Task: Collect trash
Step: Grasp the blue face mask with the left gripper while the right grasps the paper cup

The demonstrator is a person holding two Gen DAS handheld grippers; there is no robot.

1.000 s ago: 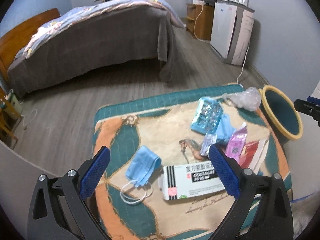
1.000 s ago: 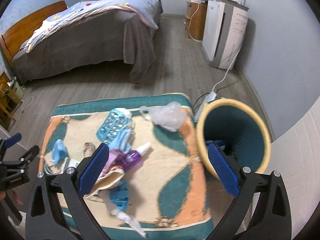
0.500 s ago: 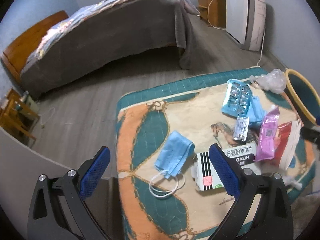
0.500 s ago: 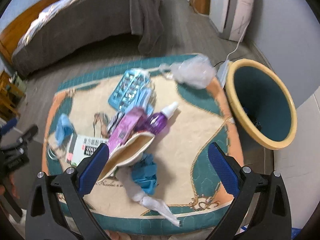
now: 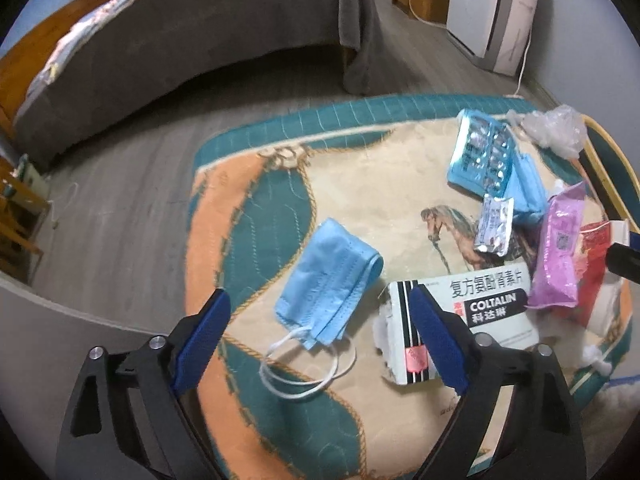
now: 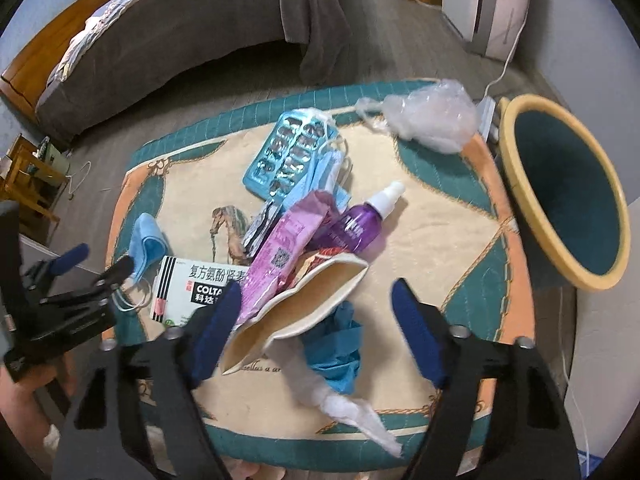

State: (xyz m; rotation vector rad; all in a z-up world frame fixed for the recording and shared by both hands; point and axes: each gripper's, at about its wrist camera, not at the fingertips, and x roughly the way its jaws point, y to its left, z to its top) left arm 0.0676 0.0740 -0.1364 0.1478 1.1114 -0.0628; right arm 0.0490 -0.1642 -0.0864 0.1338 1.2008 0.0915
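Trash lies scattered over a quilted teal, orange and cream mat (image 6: 440,224) spread on the surface below both grippers. In the right wrist view, a blue blister-pack tray (image 6: 286,158) sits upper centre, a crumpled clear plastic bag (image 6: 434,118) at the mat's upper right edge, and a purple spray bottle (image 6: 360,224) lies on its side at centre. A pink wipes packet (image 6: 286,252) overlaps a cream paper pouch (image 6: 296,312), with a crumpled blue glove (image 6: 338,344) and a twisted white tissue (image 6: 340,400) at lower centre. A white medicine box marked COLTALIN (image 5: 476,312) lies lower right in the left wrist view, a folded blue face mask (image 5: 330,280) beside it at centre, and a silver pill strip (image 5: 494,226) further up.

A teal bin with a yellow rim (image 6: 560,196) stands just off the mat at the right edge of the right wrist view.

The left gripper (image 5: 316,344) hangs over the face mask; its jaws stand wide, are closing, and touch nothing. The right gripper (image 6: 316,332) hangs over the pouch and glove; its jaws are closing, partly drawn in, with the pouch between them but no visible pad contact.
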